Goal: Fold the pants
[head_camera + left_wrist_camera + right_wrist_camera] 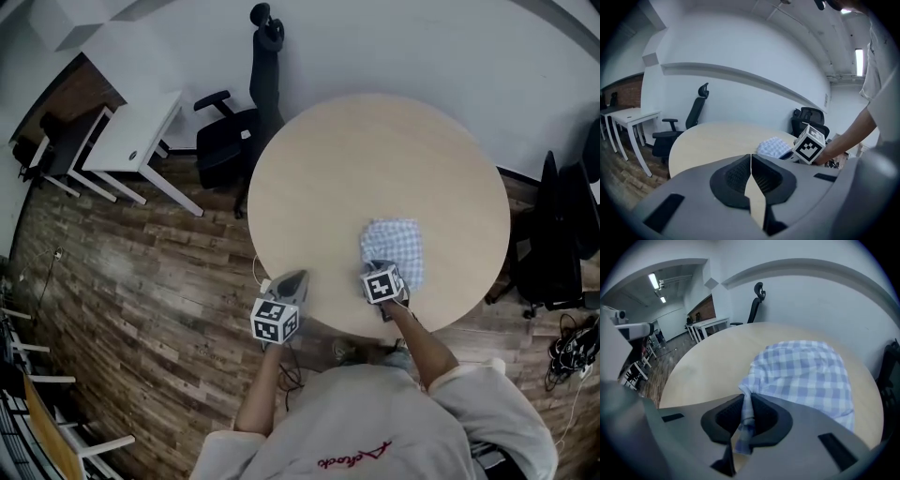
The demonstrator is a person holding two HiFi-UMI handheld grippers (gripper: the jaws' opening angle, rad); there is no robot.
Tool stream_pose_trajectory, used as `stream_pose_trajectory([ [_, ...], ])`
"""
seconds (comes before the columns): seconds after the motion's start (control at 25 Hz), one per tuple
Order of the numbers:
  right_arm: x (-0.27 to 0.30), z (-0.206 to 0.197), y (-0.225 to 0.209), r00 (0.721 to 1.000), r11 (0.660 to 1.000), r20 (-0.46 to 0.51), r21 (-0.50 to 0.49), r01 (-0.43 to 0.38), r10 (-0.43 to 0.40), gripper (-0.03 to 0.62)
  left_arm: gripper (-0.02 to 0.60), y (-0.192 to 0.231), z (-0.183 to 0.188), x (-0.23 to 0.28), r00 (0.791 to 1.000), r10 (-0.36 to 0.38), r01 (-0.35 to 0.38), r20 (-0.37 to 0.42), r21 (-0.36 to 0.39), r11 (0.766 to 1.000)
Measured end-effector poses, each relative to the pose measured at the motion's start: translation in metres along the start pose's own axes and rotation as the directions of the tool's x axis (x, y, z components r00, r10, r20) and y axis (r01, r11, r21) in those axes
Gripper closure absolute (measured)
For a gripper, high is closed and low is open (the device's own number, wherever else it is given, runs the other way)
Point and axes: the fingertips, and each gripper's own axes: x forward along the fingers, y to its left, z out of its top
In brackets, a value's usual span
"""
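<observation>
At the table's five o'clock, close to the near rim, the pants lay as a small checked bundle. It looked several layers deep, so the folding seemed well along. The right gripper had its jaws pinched on a bunched bit of cloth at the bundle's near-left corner, with a strip of check running down between them. That grip made sense: hold a corner and the layer can be carried over or tugged square. The rest of the bundle spread flat toward twelve o'clock from the jaws.

Over at the rim's seven o'clock, the left gripper hung with its jaws pressed together on nothing, only bare tabletop showing beyond them. It was well apart from the cloth, probably kept clear so it would not snag the fold. Judging by the tidy shape, one last tuck or a smoothing looked like all that was left. The risk was that a one-corner hold could drag the whole stack instead of one layer.
</observation>
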Motion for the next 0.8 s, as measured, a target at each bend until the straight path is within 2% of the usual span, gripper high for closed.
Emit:
stream_pose_trajectory([
  [0.12, 0.003, 0.001, 0.005, 1.000, 1.000, -0.005, 0.023, -0.010, 0.010, 0.534, 0.548, 0.012, -0.002, -0.004, 1.000, -0.001, 0.001, 0.007, -0.008, 1.000],
  [0.28, -0.004, 0.002, 0.012, 0.997, 0.994, -0.003, 0.078, -0.077, 0.077, 0.532, 0.547, 0.004, 0.004, 0.009, 0.998, -0.054, 0.054, 0.013, 0.001, 0.999],
  [0.36, -0.012, 0.010, 0.020, 0.990, 0.987, 0.056, 0.086, -0.132, 0.128, 0.511, 0.548, -0.007, 0.010, 0.017, 0.996, -0.093, 0.092, 0.019, 0.014, 0.996],
  [0.48, -0.031, 0.025, 0.029, 0.975, 0.984, 0.159, 0.068, -0.168, 0.155, 0.484, 0.548, -0.024, 0.017, 0.030, 0.988, -0.151, 0.150, 0.025, 0.033, 0.988],
  [0.64, -0.065, 0.042, 0.022, 0.954, 0.990, 0.282, 0.057, -0.125, 0.105, 0.482, 0.548, -0.050, 0.023, 0.050, 0.973, -0.230, 0.228, 0.023, 0.053, 0.972],
  [0.8, -0.102, 0.043, -0.009, 0.932, 0.992, 0.362, 0.117, -0.050, 0.005, 0.510, 0.548, -0.087, 0.021, 0.070, 0.949, -0.315, 0.313, 0.015, 0.068, 0.947],
])
